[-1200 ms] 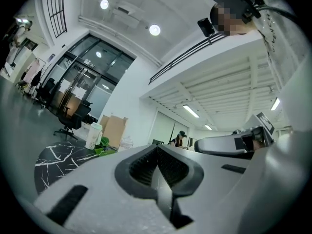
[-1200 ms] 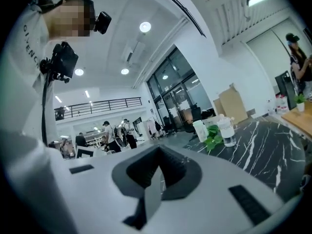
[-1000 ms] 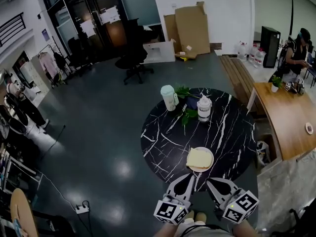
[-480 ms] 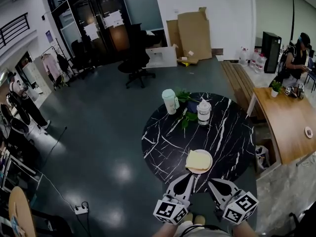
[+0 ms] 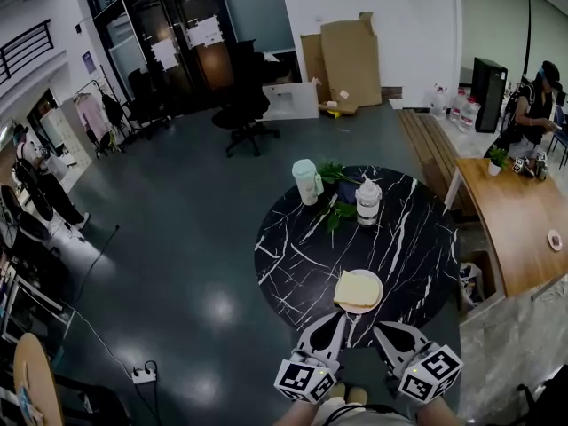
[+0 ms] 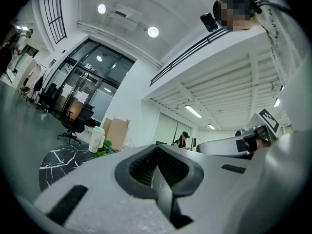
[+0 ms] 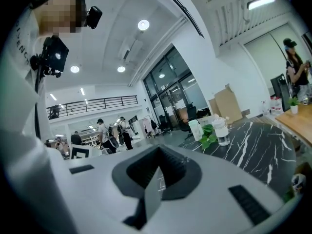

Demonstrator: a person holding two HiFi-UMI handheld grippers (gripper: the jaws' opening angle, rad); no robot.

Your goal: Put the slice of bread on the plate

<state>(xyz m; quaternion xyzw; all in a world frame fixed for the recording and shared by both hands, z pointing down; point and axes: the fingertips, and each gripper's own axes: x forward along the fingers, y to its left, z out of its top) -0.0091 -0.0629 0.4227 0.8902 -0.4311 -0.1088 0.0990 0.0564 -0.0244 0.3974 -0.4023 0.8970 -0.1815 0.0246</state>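
Note:
A pale slice of bread lies on a small white plate near the front edge of the round black marble table. Both grippers hover side by side just short of that edge, pointing toward the table. My left gripper is shut and holds nothing; its jaws meet in the left gripper view. To its right, my right gripper is also shut and empty, its jaws together in the right gripper view. Neither gripper view shows the bread or plate.
At the table's far side stand a pale green cup, a leafy green plant and a clear jar with a white lid. A wooden desk stands to the right. An office chair and cardboard are farther back.

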